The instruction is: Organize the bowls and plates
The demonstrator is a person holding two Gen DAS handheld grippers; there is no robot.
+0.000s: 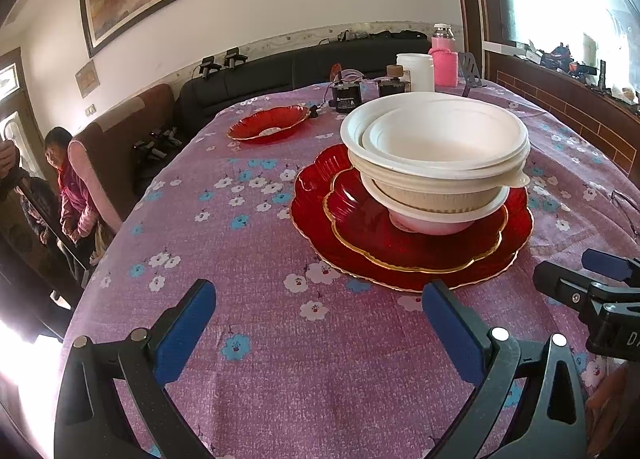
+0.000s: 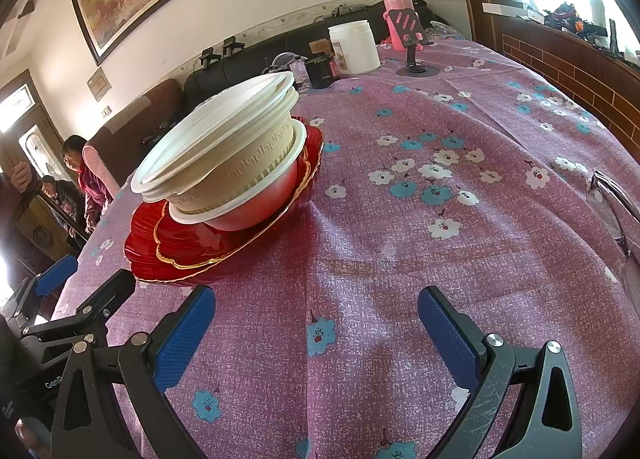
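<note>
A stack of white and cream bowls (image 1: 436, 155) (image 2: 224, 151) sits on two nested red plates with gold rims (image 1: 320, 215) (image 2: 180, 255) on the purple flowered tablecloth. A third red plate (image 1: 268, 123) lies alone farther back left. My left gripper (image 1: 318, 317) hovers open over the cloth, in front of the stack and a little to its left, with nothing between its blue pads. My right gripper (image 2: 316, 325) is also open and empty, right of the stack. In the left wrist view the right gripper (image 1: 600, 279) shows at the right edge.
At the far table edge stand a white tub (image 1: 416, 71) (image 2: 354, 45), a pink flask (image 1: 444, 55) (image 2: 394, 7), dark jars (image 1: 346, 97) and a phone stand (image 2: 412, 39). Eyeglasses (image 2: 612, 203) lie at right. People (image 1: 72, 183) stand left of the table beside a sofa.
</note>
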